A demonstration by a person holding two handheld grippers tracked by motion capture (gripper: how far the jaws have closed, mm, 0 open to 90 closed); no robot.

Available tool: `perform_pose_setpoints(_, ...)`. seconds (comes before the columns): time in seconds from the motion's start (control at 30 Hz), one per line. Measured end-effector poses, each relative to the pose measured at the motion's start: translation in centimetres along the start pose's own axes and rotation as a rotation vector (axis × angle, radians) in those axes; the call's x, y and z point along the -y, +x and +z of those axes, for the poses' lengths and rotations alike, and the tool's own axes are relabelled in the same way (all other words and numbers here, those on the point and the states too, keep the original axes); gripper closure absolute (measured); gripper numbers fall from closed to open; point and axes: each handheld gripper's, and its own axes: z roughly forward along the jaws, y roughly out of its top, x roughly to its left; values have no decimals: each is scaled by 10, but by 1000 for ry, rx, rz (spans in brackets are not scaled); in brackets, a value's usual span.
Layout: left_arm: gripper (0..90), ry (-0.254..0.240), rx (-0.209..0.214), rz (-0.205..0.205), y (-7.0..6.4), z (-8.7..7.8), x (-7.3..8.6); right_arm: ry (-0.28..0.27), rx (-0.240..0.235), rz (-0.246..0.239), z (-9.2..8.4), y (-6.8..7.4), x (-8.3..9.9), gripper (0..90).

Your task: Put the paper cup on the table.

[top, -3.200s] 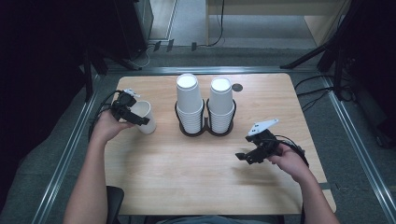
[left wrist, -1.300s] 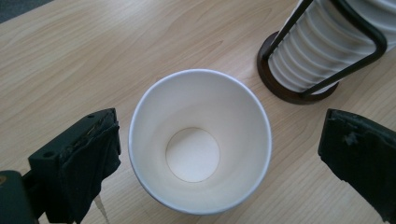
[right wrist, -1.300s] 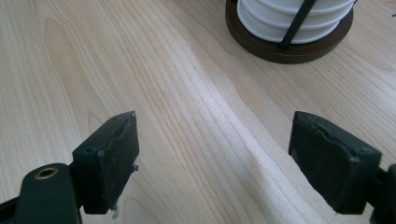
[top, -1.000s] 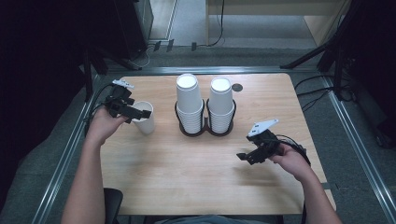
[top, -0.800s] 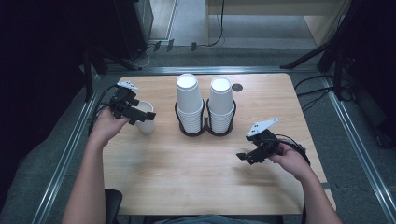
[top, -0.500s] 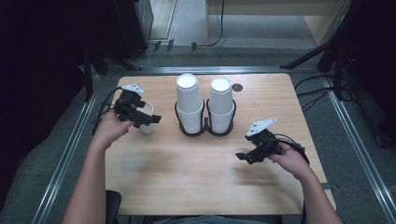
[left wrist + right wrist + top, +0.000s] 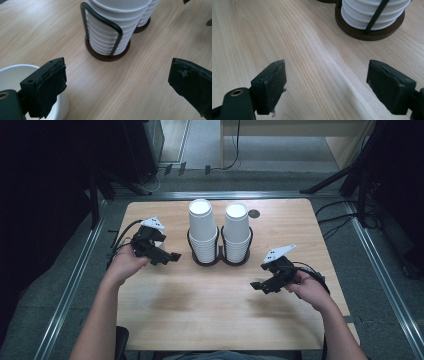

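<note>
- A single white paper cup [image 7: 15, 82] stands upright on the pale wooden desk [image 7: 210, 315], toward its left edge, well apart from the near edge. Its open rim and part of its wall show in the left gripper view, low at the left.
- The left gripper [image 7: 162, 256] hangs just over that cup with its jaws wide apart and nothing between them; one black jaw sits right at the cup's rim, and I cannot tell whether it touches.
- Two tall stacks of white paper cups [image 7: 202, 232] sit side by side in a dark wire holder with round brown bases [image 7: 108, 53] at the middle of the desk, nearer the far edge.
- The right gripper [image 7: 261, 285] is low over bare wood toward the right edge, jaws wide and empty, pointing at the holder.
- I judge the lone cup very light, thin-walled and easy to crush or tip; its smooth paper may slip.
- The rolled rim looks the stiffest part, so a gentle pinch across the wall just under it, or one jaw inside and one outside, seems safest.
- Nested cups may stick together, so the holder may need steadying.
</note>
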Motion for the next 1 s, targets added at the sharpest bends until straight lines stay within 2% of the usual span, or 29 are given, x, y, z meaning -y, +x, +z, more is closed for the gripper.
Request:
perform_pose_setpoints(0.13,18,17,-2,5,-5,4,4,-2,4,-11,1,-2,-2,164)
perform_pose_setpoints(0.2,18,10,-7,2,-8,6,7,-1,1,-11,3,-3,-4,164)
perform_pose_setpoints(0.33,18,18,-10,19,-15,11,10,-1,-8,-3,5,-4,-7,163)
perform_pose_setpoints(0.43,18,26,6,32,-21,15,12,-7,-18,-8,7,-5,-9,163)
perform_pose_setpoints(0.5,18,23,36,27,-24,19,14,2,-10,-24,8,-4,-10,164)
perform_pose_setpoints(0.6,18,43,29,38,-29,25,16,6,-15,-31,9,-4,-11,164)
perform_pose_setpoints(0.7,18,38,41,45,-36,31,17,8,-14,-37,10,-4,-12,164)
perform_pose_setpoints(0.83,18,67,48,81,-43,39,15,3,-9,-30,9,-5,-13,164)
perform_pose_setpoints(1.0,18,61,63,100,-51,46,13,-2,-9,-40,8,-5,-12,164)
